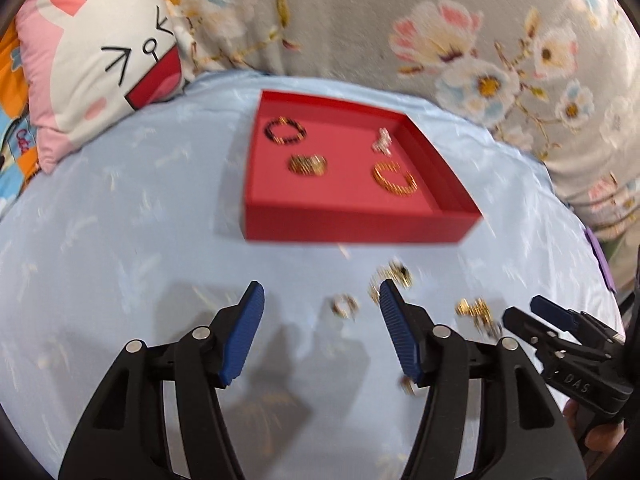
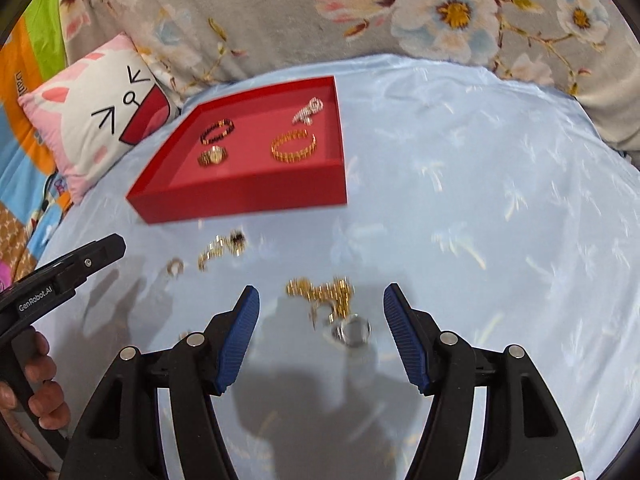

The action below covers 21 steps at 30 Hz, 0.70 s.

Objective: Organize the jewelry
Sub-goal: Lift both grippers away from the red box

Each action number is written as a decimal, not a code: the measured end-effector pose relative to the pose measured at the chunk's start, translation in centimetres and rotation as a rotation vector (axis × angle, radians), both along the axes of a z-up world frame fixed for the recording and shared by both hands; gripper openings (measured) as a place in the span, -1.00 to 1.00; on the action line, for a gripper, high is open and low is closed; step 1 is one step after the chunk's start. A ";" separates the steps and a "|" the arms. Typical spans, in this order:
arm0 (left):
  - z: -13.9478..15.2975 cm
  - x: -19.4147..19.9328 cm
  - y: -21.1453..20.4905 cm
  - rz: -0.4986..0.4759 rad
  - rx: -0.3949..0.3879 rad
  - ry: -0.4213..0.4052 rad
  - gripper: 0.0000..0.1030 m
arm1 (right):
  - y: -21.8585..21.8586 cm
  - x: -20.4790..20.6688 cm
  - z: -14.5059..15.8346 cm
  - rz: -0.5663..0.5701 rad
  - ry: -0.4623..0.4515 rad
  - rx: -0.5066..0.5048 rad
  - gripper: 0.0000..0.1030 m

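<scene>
Left claw (image 1: 322, 300) jaws apart, empty, above a small ring (image 1: 345, 305) on the blue sheet (image 1: 120, 240). Right claw (image 2: 321, 300) jaws apart, empty, over a gold chain (image 2: 324, 292). Red tray (image 2: 240, 196) holds four pieces.

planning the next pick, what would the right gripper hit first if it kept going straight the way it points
Probably the gold chain pile lying loose on the blue sheet, between the open right gripper's fingers; depth is unclear.

Bare blue cloth (image 2: 480, 200) lies wide to the right of the red tray (image 2: 240, 196). Loose gold pieces (image 2: 320, 292) scatter in front of the tray. A cat pillow (image 2: 92, 120) crowds its left side, and a flowered blanket (image 2: 280, 20) bounds the back.
</scene>
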<state>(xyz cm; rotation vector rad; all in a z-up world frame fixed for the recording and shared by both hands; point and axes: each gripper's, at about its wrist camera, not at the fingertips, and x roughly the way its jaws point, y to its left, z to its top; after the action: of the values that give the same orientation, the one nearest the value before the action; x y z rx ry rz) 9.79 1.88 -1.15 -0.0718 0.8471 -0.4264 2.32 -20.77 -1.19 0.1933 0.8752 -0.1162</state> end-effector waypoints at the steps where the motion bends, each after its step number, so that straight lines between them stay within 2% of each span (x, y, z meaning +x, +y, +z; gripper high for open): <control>1: -0.2 -0.4 -0.1 -0.003 0.002 0.006 0.13 | 0.1 -0.6 -0.3 0.000 0.009 -0.002 0.23; 11: -2.5 -4.3 -1.6 -0.058 0.048 0.061 0.13 | 0.4 -4.1 -1.9 -0.013 0.049 -0.005 0.23; 21: -3.0 -5.2 -4.2 -0.107 0.055 0.072 0.12 | -0.4 -5.2 -1.5 -0.037 0.037 0.014 0.23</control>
<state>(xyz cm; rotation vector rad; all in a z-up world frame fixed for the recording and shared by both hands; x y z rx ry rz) 4.55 -2.37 -4.17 0.0088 0.9358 -0.5028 -2.91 -21.20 -2.72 0.2213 0.9098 -0.1482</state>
